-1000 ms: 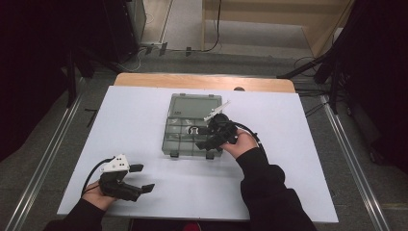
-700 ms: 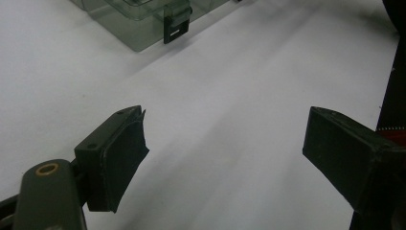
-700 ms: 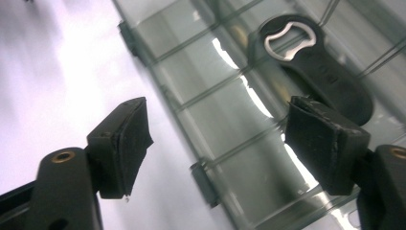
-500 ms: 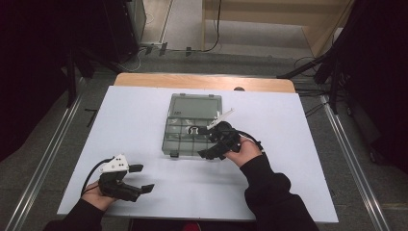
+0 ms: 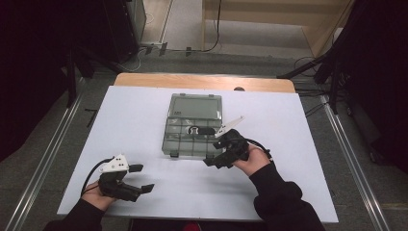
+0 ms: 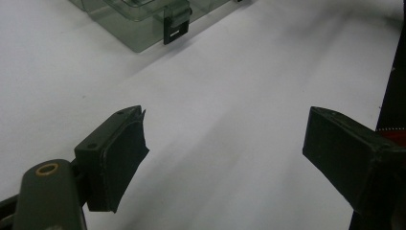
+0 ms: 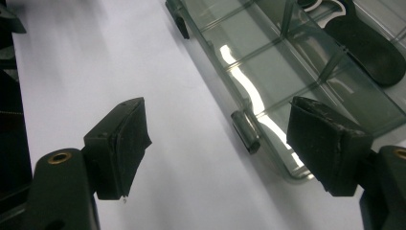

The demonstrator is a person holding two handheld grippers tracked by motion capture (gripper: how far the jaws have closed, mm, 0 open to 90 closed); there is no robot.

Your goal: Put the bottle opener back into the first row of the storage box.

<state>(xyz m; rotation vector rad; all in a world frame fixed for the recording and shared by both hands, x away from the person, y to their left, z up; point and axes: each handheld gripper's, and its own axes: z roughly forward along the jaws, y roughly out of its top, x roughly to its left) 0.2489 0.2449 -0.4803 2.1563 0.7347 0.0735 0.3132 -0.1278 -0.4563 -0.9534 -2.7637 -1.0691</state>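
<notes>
Gaping wide with nothing between them, the jaws of the right gripper hang over the near right corner of the clear compartment box; in the right gripper view one pad sits above the box's front wall, the other over bare tabletop, and a dark latch on that wall lies between them; the box's long axis runs from the near edge of the tabletop toward the far edge, its lid thrown back beyond it, so the latched front wall lies crosswise just ahead of these jaws; a black piece rests in a compartment farther in; the left gripper, jaws likewise spread and empty, rests near the tabletop's near left corner, well apart from the box, whose second latch faces it; the right hand is plainly the nearer.
</notes>
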